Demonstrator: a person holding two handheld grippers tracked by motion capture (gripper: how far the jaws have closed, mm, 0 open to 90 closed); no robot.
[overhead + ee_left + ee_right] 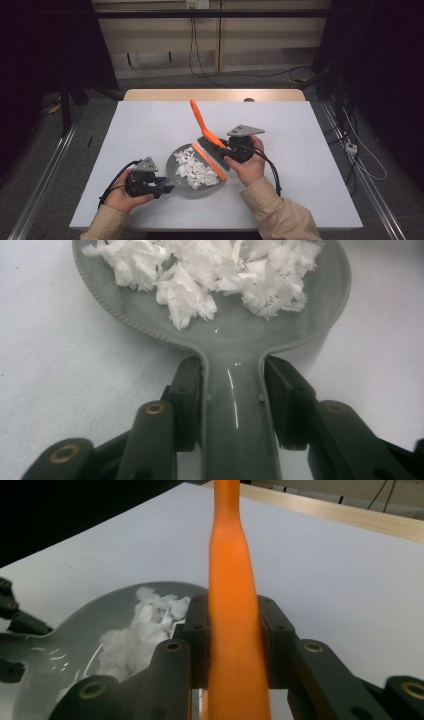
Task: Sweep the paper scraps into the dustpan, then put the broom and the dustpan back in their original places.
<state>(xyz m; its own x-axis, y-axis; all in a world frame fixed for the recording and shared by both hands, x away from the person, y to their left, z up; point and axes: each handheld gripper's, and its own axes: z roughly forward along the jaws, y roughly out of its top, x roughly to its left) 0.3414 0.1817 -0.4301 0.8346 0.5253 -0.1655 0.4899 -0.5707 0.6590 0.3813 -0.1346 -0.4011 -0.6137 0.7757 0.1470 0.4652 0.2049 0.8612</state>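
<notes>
While the dustpan (195, 172) sat flat on the white tabletop (310, 170) a little in from its near edge, I had my left gripper (161, 186) pinching the pan's grey handle (235, 410), both pads pressed against its sides in the left gripper view. The pan's bowl held a loose heap of white paper scraps (195, 167), piled toward the open lip. Just beyond, my right gripper (226, 150) was clamped on the orange handle (232, 630) of the brush (210, 150), its bristle head standing at the pan's far lip, the handle slanting away toward the far edge. I judged the risk lay in the lift: the handle looked glossy and narrow, so the pan could twist in the pads and shed scraps over the lip. A careless pull of the brush could likewise flick pieces back onto the tabletop.
</notes>
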